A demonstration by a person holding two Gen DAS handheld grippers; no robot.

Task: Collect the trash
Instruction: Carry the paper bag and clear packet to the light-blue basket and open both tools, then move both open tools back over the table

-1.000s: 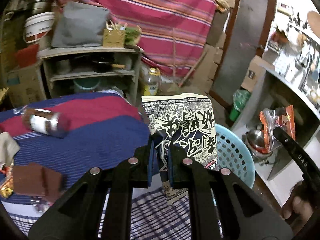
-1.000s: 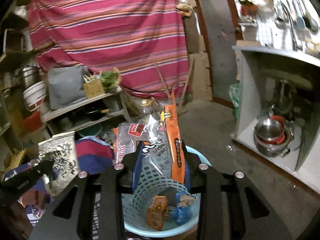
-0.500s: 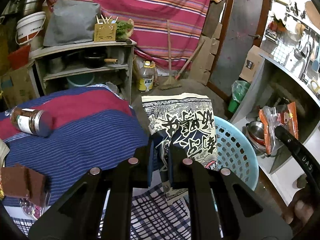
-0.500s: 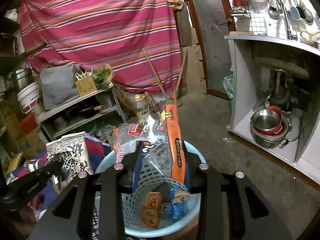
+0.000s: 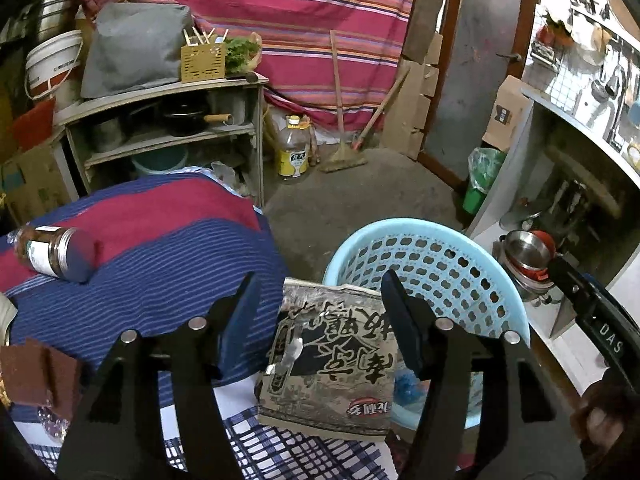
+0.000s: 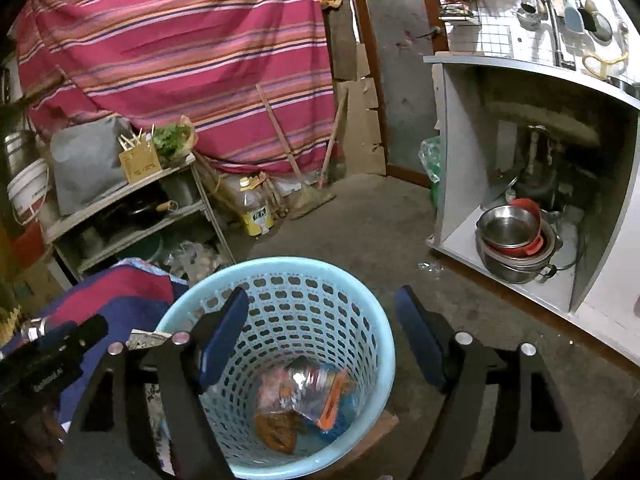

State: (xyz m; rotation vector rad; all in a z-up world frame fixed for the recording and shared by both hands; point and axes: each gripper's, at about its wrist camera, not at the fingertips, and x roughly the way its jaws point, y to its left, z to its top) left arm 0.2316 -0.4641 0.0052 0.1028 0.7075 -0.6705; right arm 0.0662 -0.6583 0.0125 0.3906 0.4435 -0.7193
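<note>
1. Left wrist view: left hand-held gripper [image 5: 320,320] released, jaws spread wide, nothing between the pads.
2. Printed bag [image 5: 332,360] sits in the gap between the jaws, touching neither. Flat, print upside down, its right edge over the rim of the basket [image 5: 472,248]. Cannot tell if it rests on the rim or is in mid-air.
3. Basket is light blue, perforated, right of the bench [image 5: 168,240]. The bench has a red and blue striped cloth.
4. Jar [image 5: 52,254] lies on its side at the left of the bench, well apart from the basket. Brown block [image 5: 38,376] at lower left edge.
5. Right hand-held gripper body [image 5: 600,320] shows at the right edge, beside the basket. A hand [image 5: 600,420] is under it.
6. Right wrist view: right hand-held gripper [image 6: 320,336] released, jaws wide apart, directly above the basket [image 6: 372,320].
7. Orange and clear wrapper [image 6: 316,396] lies on the basket bottom, with a brown wrapper [image 6: 276,428] beside it, touching.
8. Corner of the printed bag [image 6: 144,336] visible just left of the basket rim.
9. Left hand-held gripper body [image 6: 52,352] at the left edge, near the basket.
10. Steel bowls [image 6: 516,240] stacked in the open cabinet to the right, well apart.
</note>
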